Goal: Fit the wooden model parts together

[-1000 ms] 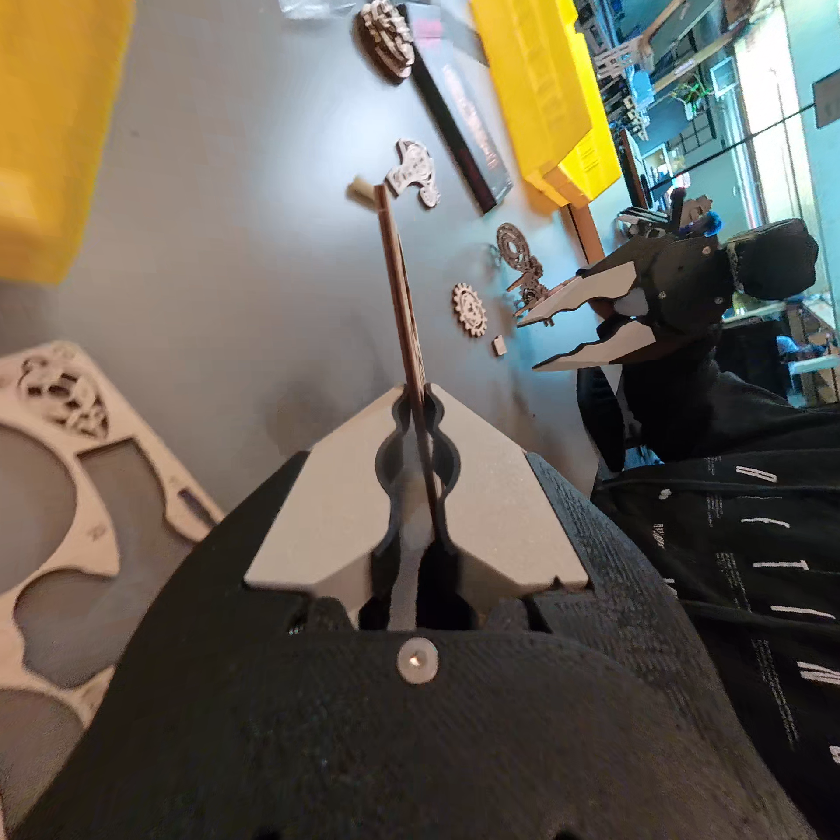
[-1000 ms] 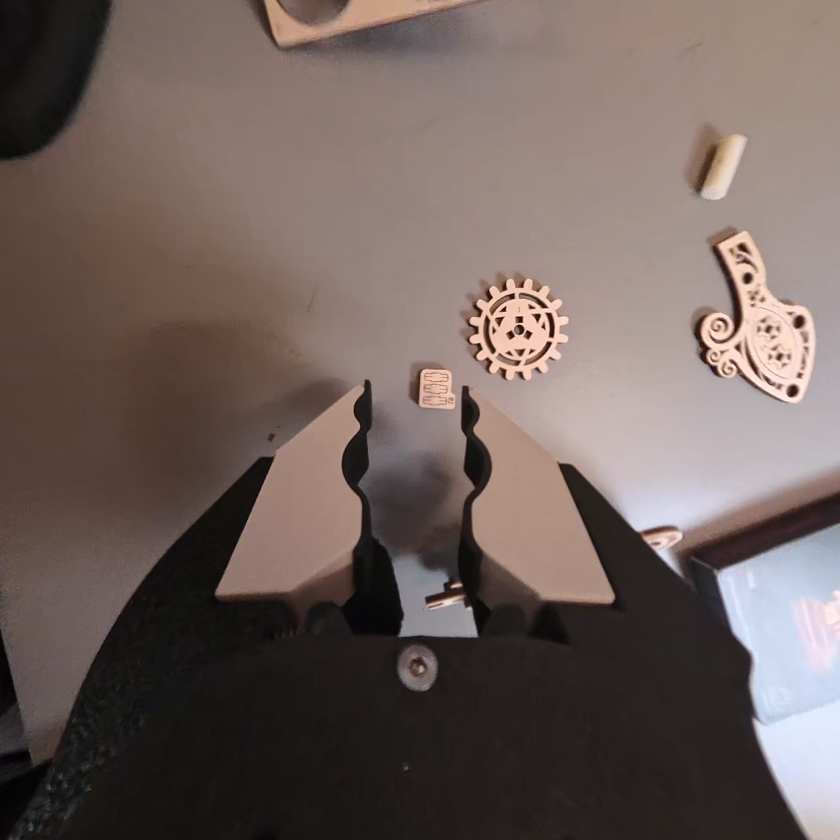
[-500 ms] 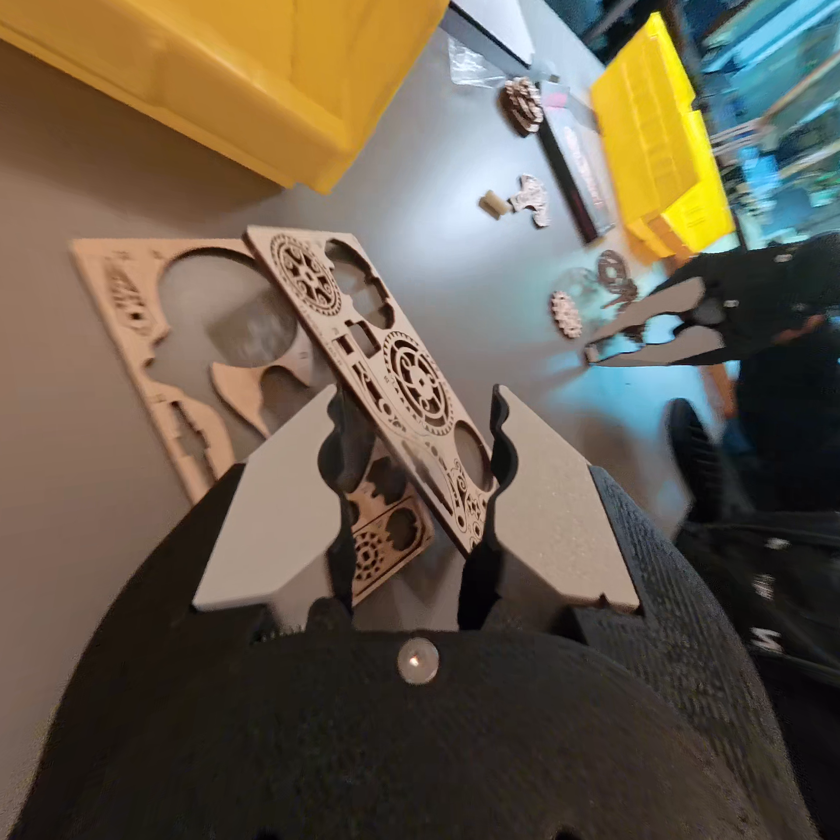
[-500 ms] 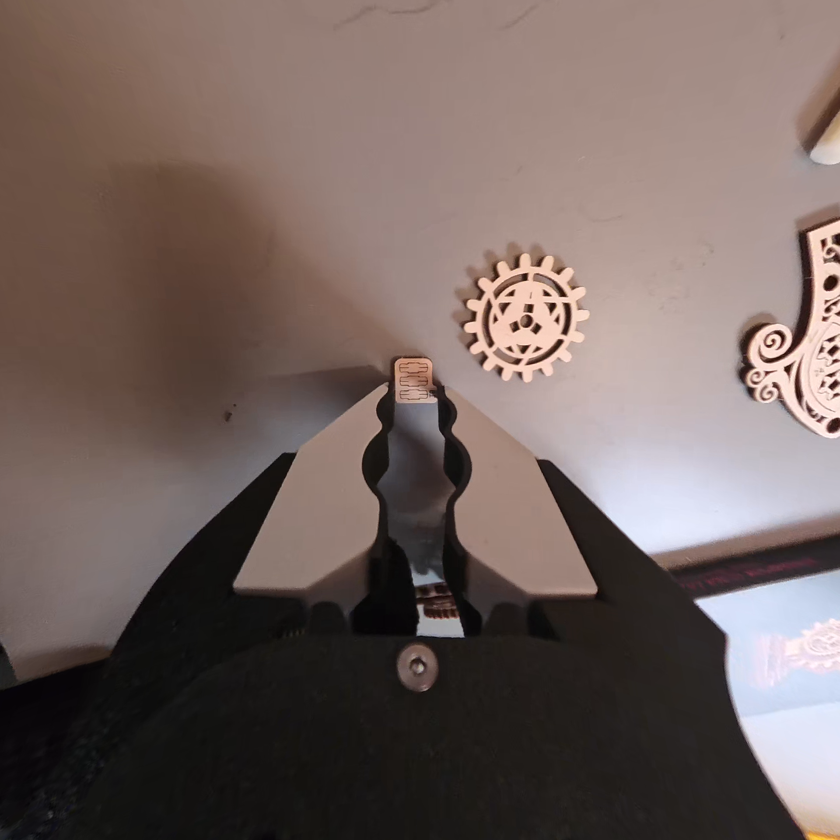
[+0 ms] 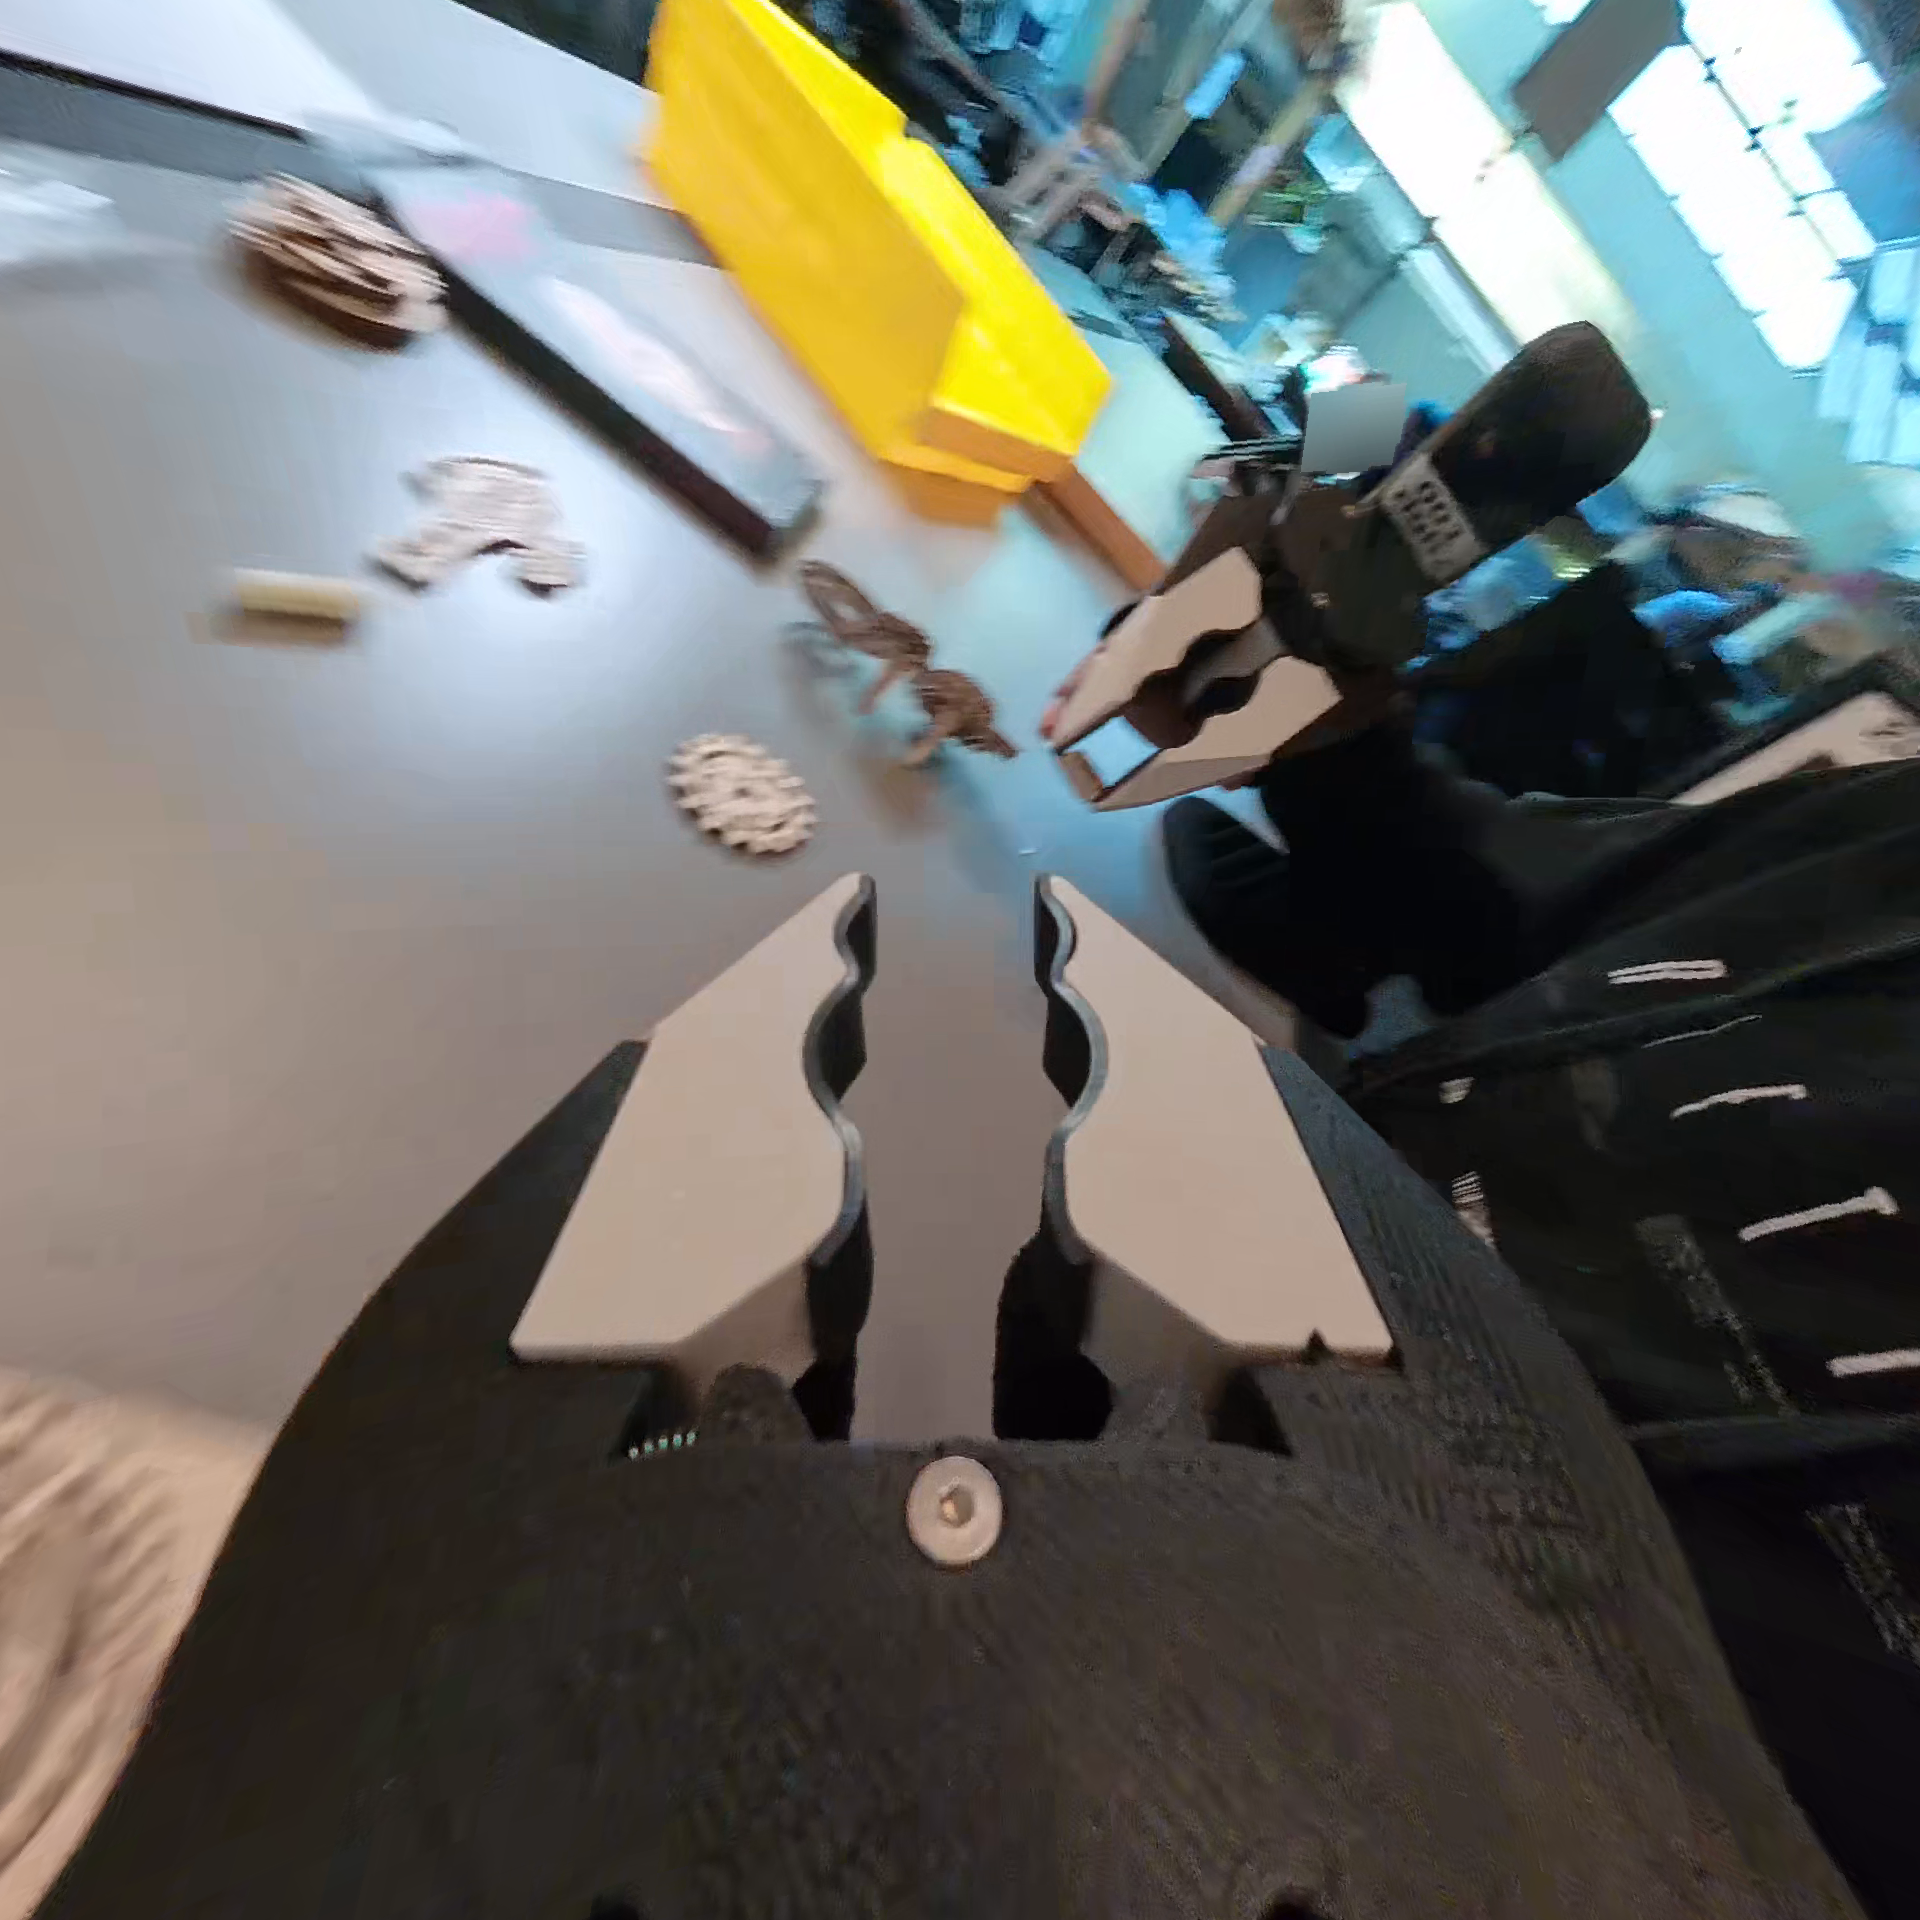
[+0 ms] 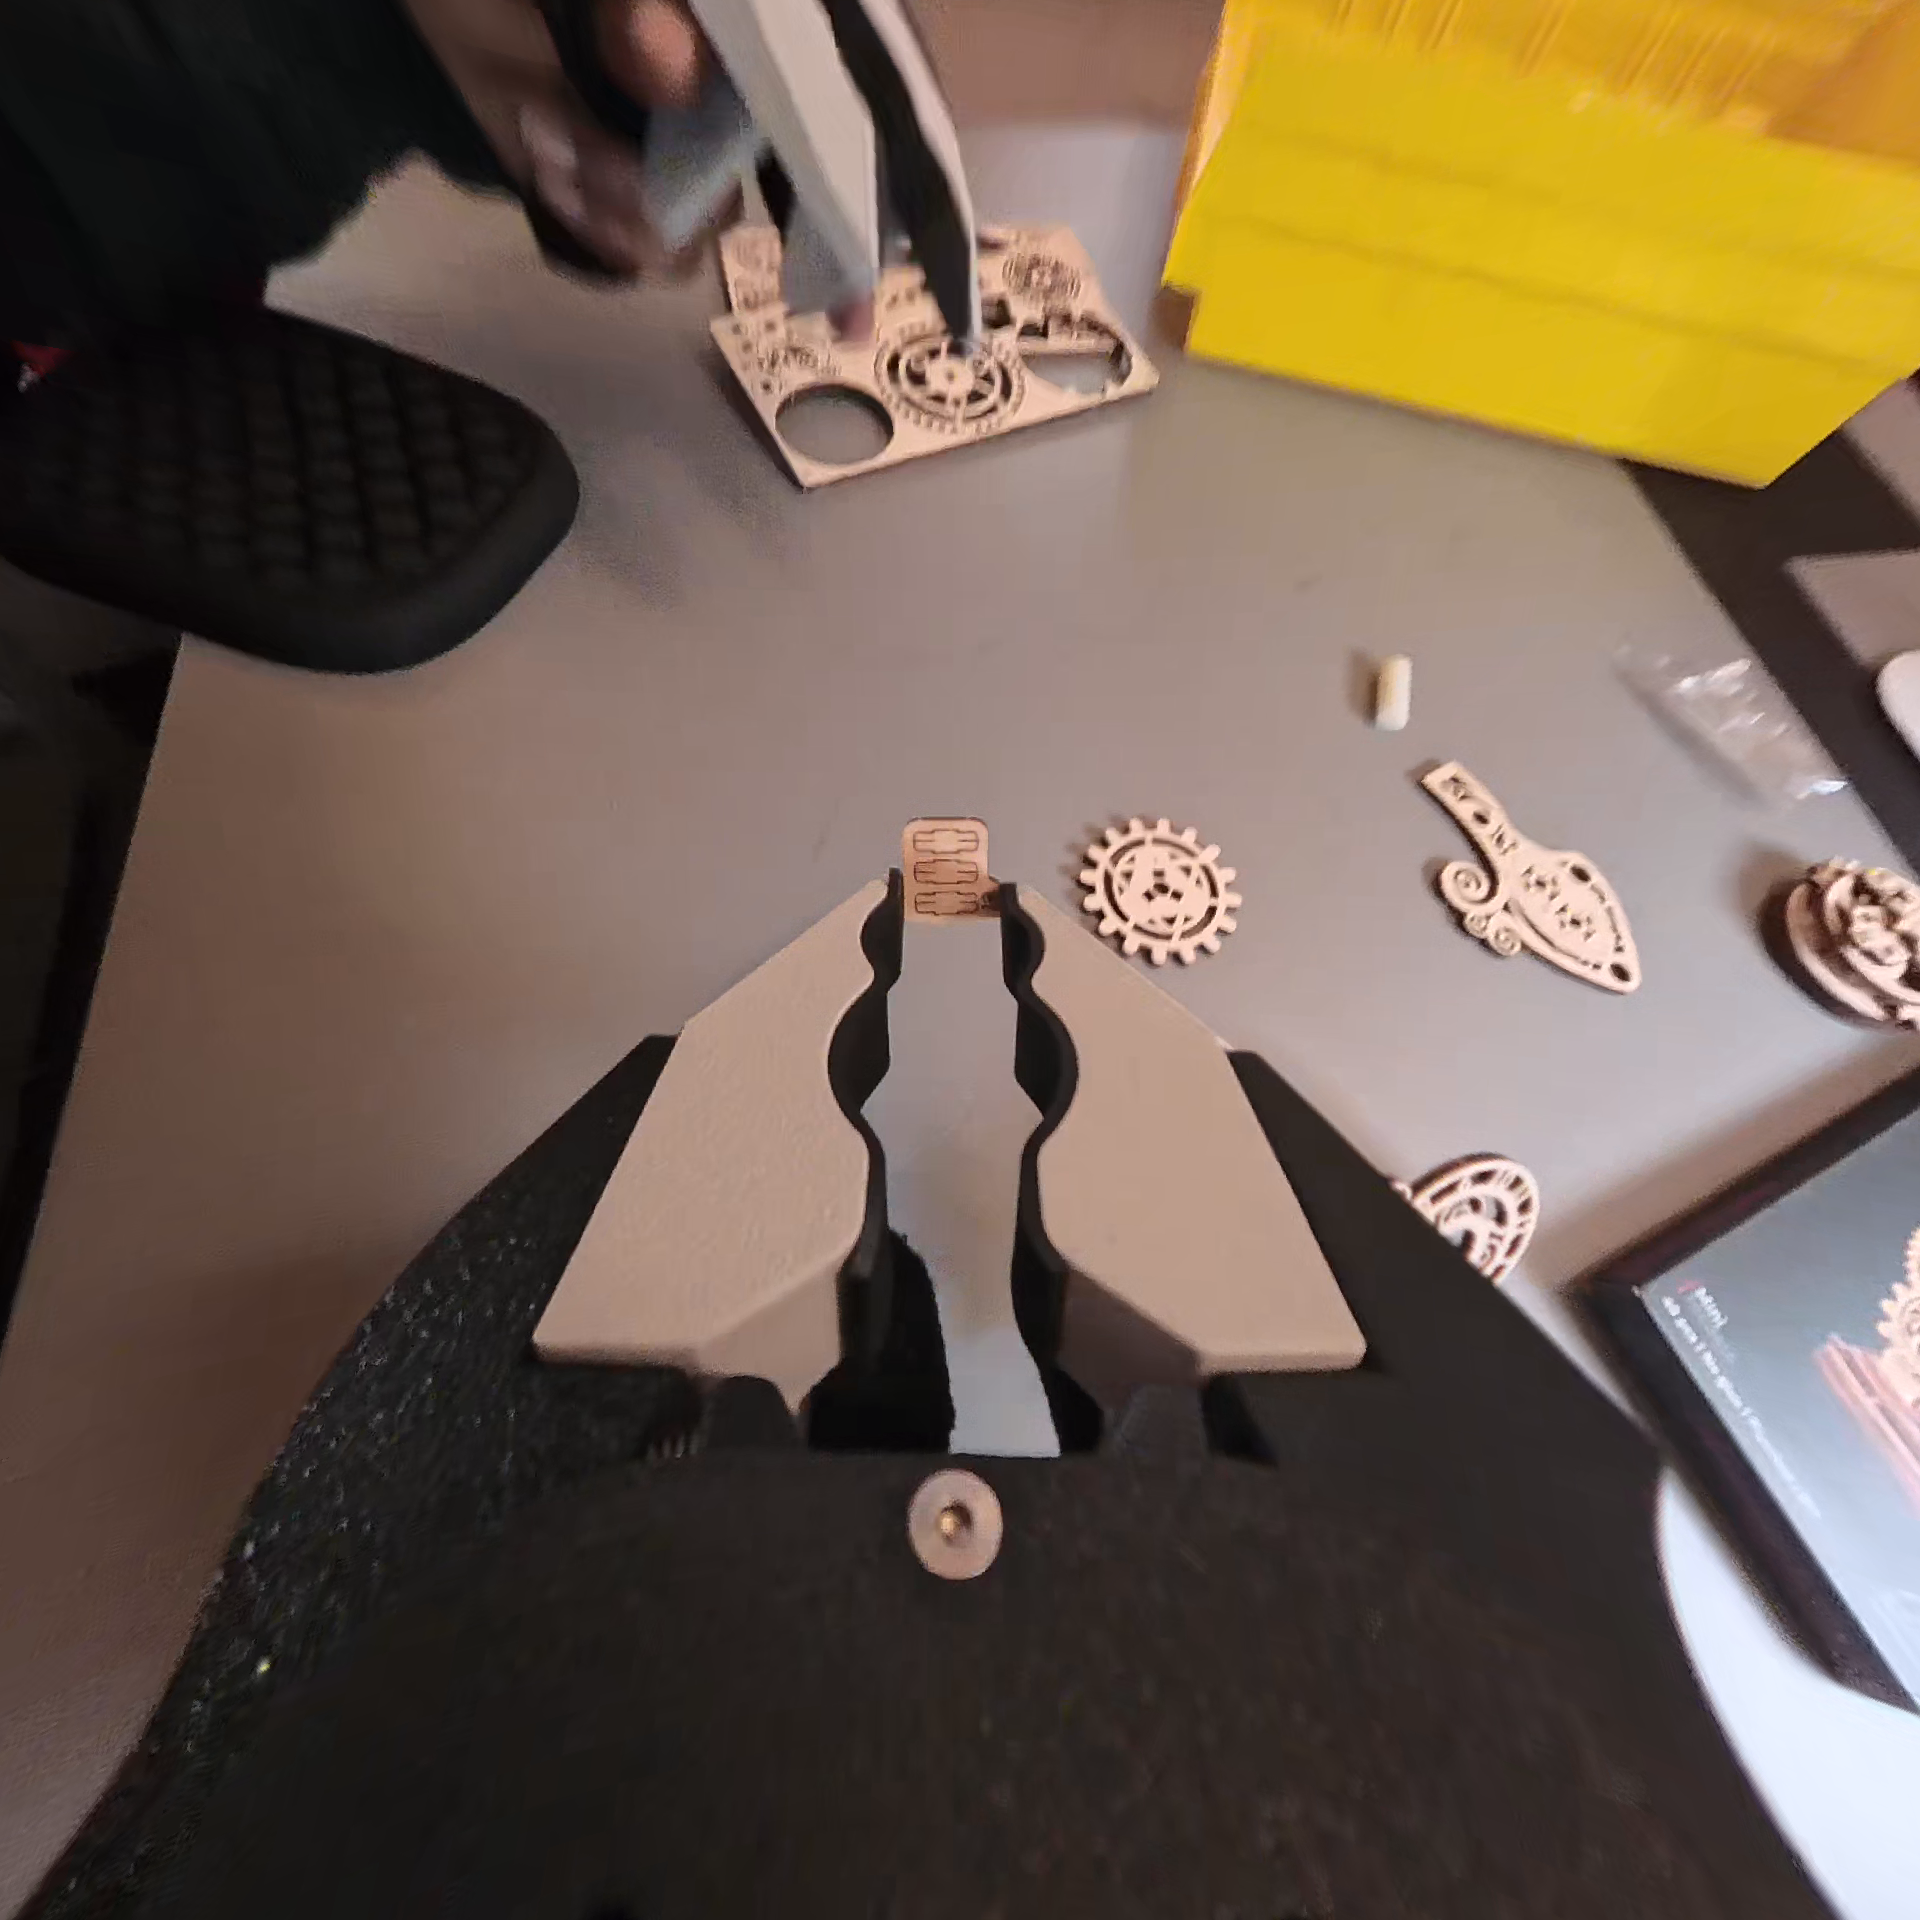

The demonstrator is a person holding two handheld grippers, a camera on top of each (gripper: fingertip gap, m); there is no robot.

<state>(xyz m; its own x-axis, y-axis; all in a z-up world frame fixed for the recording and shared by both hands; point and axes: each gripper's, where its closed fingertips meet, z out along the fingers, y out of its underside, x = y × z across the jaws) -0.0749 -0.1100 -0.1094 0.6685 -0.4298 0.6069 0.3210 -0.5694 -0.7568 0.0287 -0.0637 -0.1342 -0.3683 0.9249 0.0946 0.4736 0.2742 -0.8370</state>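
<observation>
My right gripper (image 6: 948, 896) pinches 1 small wooden tab (image 6: 947, 868) at its tips, my left gripper (image 5: 954, 902) stands open and empty; I should keep the pinch square while carrying the tab to its mating part.

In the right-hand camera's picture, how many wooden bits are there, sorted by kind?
small slotted tab, pinched in the right gripper: 1
toothed gear: 1
curved scrollwork piece: 1
round openwork pieces: 2
cut-out sheet: 1
Total: 6
</observation>
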